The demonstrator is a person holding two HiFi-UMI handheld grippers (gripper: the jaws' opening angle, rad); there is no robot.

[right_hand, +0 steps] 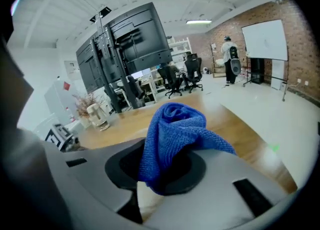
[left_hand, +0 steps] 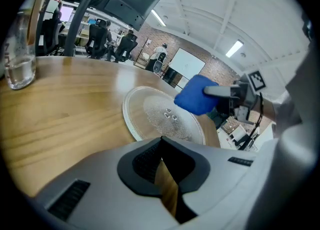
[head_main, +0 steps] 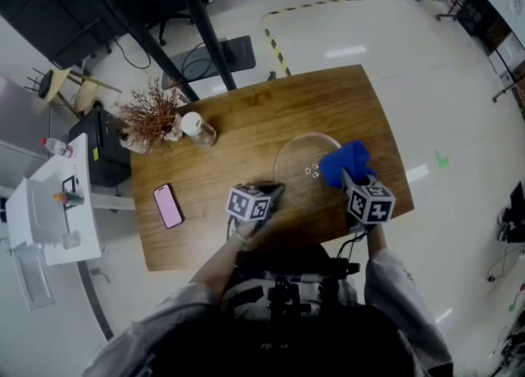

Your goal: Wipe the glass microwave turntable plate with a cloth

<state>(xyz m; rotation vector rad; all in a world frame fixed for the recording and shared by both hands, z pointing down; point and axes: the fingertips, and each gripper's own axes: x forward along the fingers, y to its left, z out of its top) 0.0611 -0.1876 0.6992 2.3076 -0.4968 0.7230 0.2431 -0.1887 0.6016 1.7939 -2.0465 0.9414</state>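
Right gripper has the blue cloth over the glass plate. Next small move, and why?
Probably lower the right gripper until the blue microfibre cloth it clamps presses on the round clear glass turntable plate. The cloth sits over the plate's right side, seemingly just above the glass, so no wiping contact is evident. The left gripper, shut and empty, sits by the plate's near-left rim.

Tables: one brown wooden table (head_main: 246,146) before you.
Plates: one round clear glass turntable plate (head_main: 285,166).
Cloths: one blue woven cloth (head_main: 343,162).
Grippers: two in your hands, left gripper (left_hand: 161,144) and right gripper (head_main: 349,177).
Phones: one pink flat phone (head_main: 168,205).
Jars: one clear glass jar with a white lid (head_main: 197,128).
Plants: one brown dried twig bunch (head_main: 150,113).
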